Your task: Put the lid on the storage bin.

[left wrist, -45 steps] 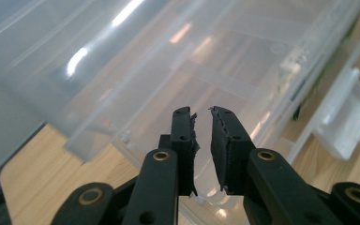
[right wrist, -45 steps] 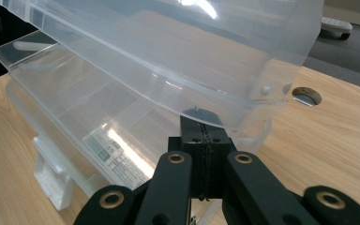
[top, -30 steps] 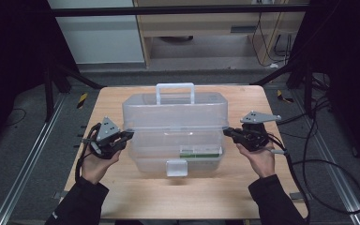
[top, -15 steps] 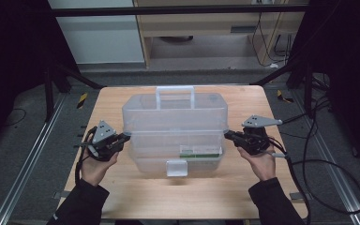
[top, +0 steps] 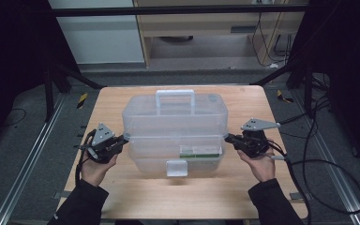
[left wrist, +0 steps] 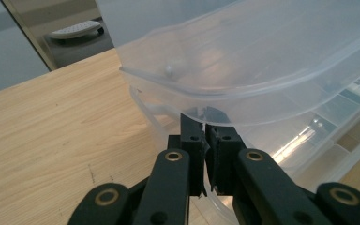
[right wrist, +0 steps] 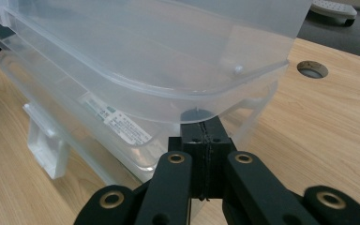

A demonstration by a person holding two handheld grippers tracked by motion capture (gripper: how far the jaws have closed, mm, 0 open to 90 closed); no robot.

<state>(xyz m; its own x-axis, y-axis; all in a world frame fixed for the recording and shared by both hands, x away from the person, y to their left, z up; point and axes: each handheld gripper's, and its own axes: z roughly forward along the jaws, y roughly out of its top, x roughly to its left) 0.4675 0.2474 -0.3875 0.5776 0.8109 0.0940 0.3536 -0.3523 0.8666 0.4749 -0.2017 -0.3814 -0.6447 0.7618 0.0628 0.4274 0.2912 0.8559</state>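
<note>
Box: the clear plastic box looked light, stiff and slippery.
Left claw: closed, empty, tip under box rim.
Right claw: closed, empty, likewise.

My left tongs point inward to the right, jaws pressed together, my left hand gripping from below. My right tongs mirror them, aimed left, jaws tight together, right hand underneath. Both forearms come in low, dark sleeves, wrists level.
</note>
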